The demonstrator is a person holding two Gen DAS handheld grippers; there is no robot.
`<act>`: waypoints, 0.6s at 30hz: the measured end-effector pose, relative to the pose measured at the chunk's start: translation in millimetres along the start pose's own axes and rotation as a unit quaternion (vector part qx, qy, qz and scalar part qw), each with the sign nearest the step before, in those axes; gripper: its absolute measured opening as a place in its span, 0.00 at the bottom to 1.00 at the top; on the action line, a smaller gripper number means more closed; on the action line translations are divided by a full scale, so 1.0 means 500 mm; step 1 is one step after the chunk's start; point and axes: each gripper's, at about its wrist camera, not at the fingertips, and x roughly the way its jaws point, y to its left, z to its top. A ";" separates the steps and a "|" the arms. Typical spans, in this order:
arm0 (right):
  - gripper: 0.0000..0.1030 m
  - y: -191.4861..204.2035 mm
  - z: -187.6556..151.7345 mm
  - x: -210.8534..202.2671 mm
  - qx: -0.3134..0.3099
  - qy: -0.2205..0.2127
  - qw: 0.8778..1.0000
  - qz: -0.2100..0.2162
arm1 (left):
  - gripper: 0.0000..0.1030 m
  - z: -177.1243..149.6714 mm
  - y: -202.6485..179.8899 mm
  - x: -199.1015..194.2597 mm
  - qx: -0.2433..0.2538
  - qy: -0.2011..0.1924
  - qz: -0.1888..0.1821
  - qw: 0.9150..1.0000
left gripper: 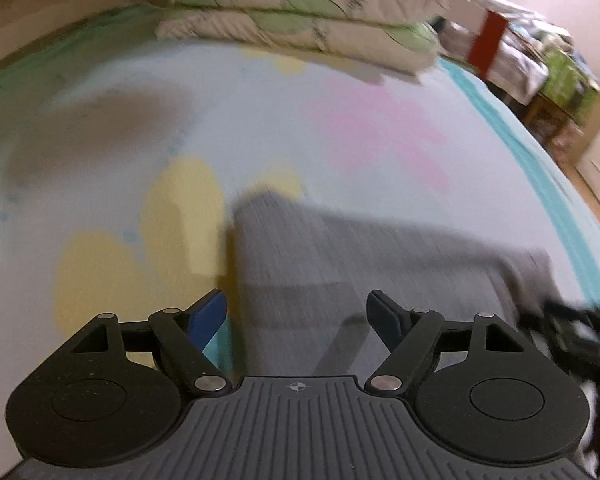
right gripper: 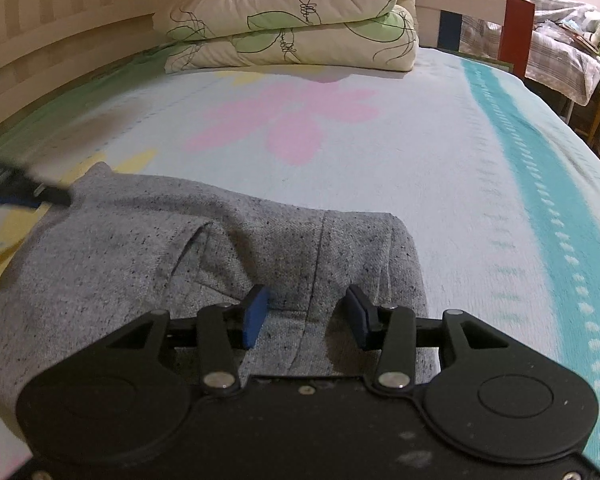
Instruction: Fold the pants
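Note:
The grey speckled pants (right gripper: 148, 248) lie folded in a block on the bed. In the right wrist view my right gripper (right gripper: 306, 316) is open just above their near part, blue pads either side of a seam, holding nothing. In the blurred left wrist view the pants (left gripper: 340, 256) lie ahead and right. My left gripper (left gripper: 298, 316) is open and empty over their near left edge. The left gripper also shows as a dark blur (right gripper: 24, 190) at the pants' far left corner. The right gripper shows at the right edge (left gripper: 580, 324).
The bed sheet (right gripper: 440, 152) is pale blue with pink and yellow flowers and a teal stripe on the right. A folded floral quilt (right gripper: 292, 28) lies at the head, by the wooden headboard (right gripper: 60, 40). Cluttered furniture (left gripper: 540, 60) stands past the bed's right side.

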 end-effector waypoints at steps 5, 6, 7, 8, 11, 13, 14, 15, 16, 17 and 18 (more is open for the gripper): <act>0.47 0.012 -0.007 -0.012 -0.012 0.003 1.000 -0.017 | 0.74 -0.088 -0.029 -0.026 0.005 0.034 -0.013 0.999; 0.48 0.015 -0.010 -0.018 -0.015 0.003 1.000 -0.020 | 0.75 -0.103 -0.033 -0.033 0.002 0.035 -0.015 0.999; 0.49 0.016 -0.014 -0.025 -0.017 0.003 1.000 -0.021 | 0.75 -0.116 -0.034 -0.041 -0.002 0.035 -0.017 0.999; 0.49 0.016 -0.018 -0.032 -0.018 0.002 1.000 -0.022 | 0.76 -0.127 -0.034 -0.047 -0.008 0.034 -0.019 0.999; 0.52 0.014 -0.032 -0.053 -0.012 0.002 1.000 -0.024 | 0.77 -0.148 -0.024 -0.059 -0.033 0.030 -0.021 0.999; 0.57 0.011 -0.041 -0.065 -0.001 0.003 1.000 -0.026 | 0.78 -0.154 -0.022 -0.064 -0.038 0.024 -0.019 0.999; 0.58 0.008 -0.047 -0.070 0.008 0.004 1.000 -0.026 | 0.78 -0.156 -0.023 -0.065 -0.036 0.022 -0.016 0.999; 0.59 0.007 -0.053 -0.075 0.017 0.003 1.000 -0.026 | 0.78 -0.161 -0.025 -0.067 -0.036 0.021 -0.014 0.999; 0.59 0.006 -0.059 -0.080 0.026 0.003 0.999 -0.027 | 0.78 -0.161 -0.025 -0.066 -0.036 0.020 -0.013 0.999; 0.60 0.007 -0.065 -0.083 0.031 0.002 0.999 -0.028 | 0.79 -0.160 -0.027 -0.063 -0.036 0.020 -0.012 0.999; 0.60 0.006 -0.069 -0.085 0.036 0.001 0.999 -0.029 | 0.79 -0.159 -0.028 -0.060 -0.035 0.021 -0.011 0.999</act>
